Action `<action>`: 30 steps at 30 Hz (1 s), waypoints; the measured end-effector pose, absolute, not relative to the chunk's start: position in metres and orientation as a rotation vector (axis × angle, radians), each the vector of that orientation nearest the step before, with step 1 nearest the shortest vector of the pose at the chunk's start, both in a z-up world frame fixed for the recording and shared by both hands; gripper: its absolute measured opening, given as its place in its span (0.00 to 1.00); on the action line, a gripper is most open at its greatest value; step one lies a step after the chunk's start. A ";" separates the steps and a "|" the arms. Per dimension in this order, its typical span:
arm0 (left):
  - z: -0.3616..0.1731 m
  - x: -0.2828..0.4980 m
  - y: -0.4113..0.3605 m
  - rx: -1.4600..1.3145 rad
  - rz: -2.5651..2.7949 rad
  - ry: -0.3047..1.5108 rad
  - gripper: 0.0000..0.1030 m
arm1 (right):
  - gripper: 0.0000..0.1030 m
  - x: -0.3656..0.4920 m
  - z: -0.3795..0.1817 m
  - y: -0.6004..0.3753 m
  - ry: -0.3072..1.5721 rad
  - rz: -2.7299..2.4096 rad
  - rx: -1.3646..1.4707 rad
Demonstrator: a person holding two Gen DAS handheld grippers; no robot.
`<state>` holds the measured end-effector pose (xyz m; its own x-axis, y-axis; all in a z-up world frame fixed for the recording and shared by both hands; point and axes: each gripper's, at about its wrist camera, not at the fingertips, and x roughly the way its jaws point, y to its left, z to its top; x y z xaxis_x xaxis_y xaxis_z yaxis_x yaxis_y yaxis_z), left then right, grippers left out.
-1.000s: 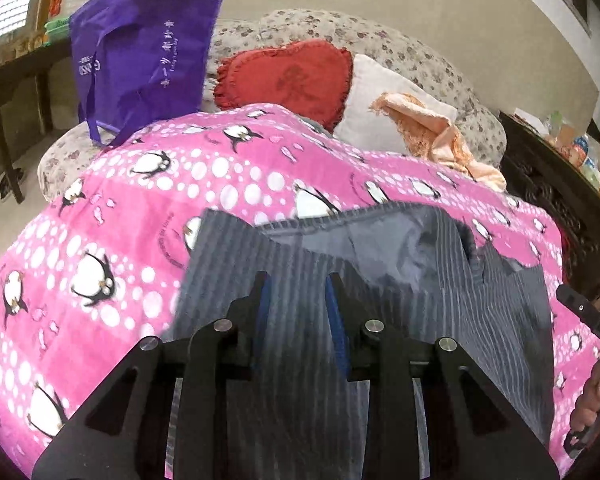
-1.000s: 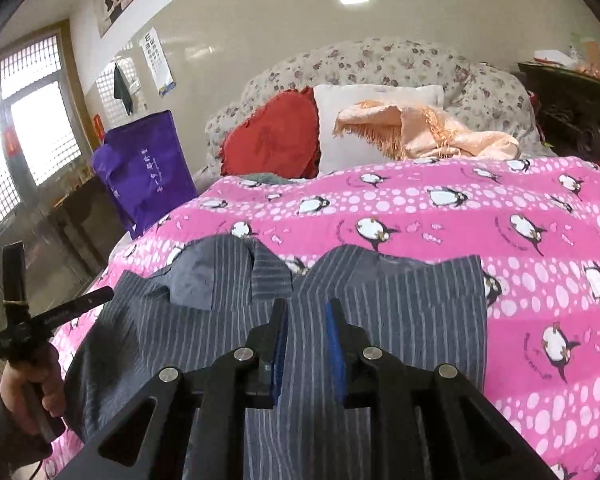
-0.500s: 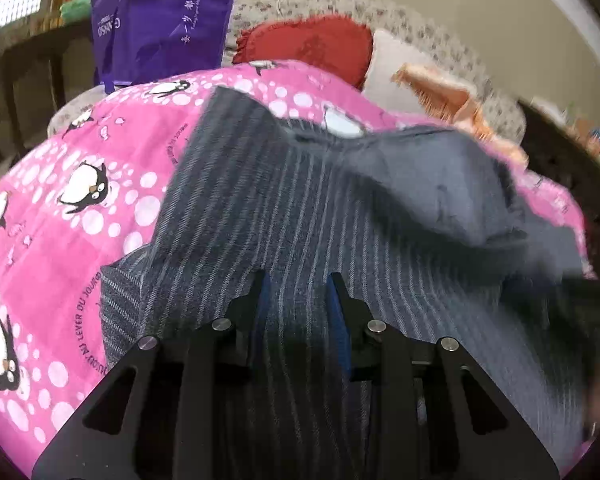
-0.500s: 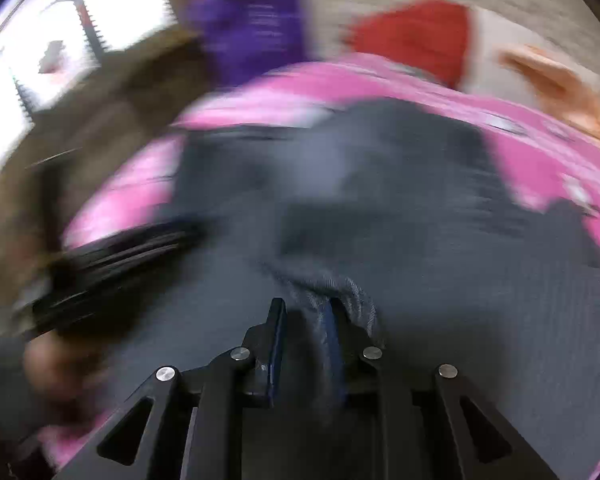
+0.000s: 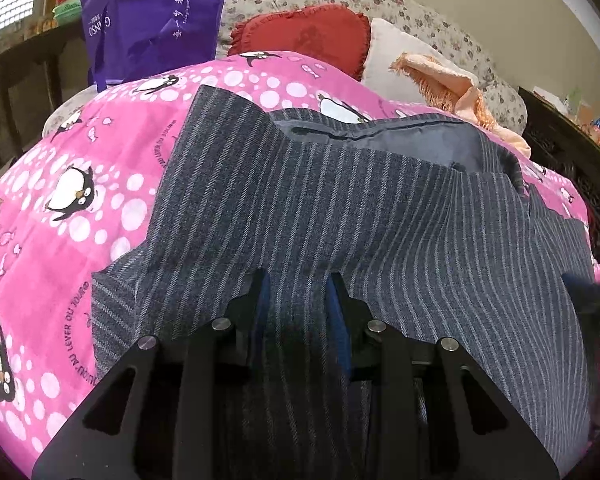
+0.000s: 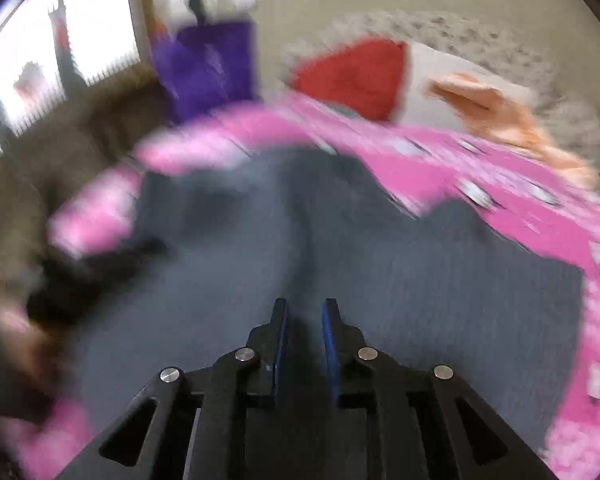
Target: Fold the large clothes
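Black left gripper (image 5: 299,286), right gripper (image 6: 303,312): blue-lined jaws, silver screws.

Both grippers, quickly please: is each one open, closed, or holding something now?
Left gripper: closed on the grey pinstriped woollen jacket.
Right gripper: jaws narrow, same jacket's cloth between them; grip cannot be told, picture blurred.

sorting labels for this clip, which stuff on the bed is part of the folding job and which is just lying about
Part of the job:
- grey striped garment
- left gripper, closed on a fold of it
- right gripper, cloth between its fingers
- pink penguin blanket, the folding surface

Just lying about:
- purple bag
- red cushion
- white pillow
- peach fringed cloth
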<state>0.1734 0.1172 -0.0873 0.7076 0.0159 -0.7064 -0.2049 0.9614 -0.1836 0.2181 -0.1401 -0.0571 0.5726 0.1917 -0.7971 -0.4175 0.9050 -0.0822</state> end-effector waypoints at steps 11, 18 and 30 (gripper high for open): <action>-0.082 0.177 0.111 -0.181 0.112 0.832 0.34 | 0.48 0.120 -0.024 -0.171 0.863 0.334 -0.192; -0.013 0.062 0.150 -0.230 0.030 0.731 0.61 | 0.49 0.035 -0.012 -0.197 0.736 0.359 -0.179; -0.085 -0.022 0.146 -0.411 -0.054 0.875 0.65 | 0.59 0.010 -0.071 -0.181 0.861 0.361 -0.180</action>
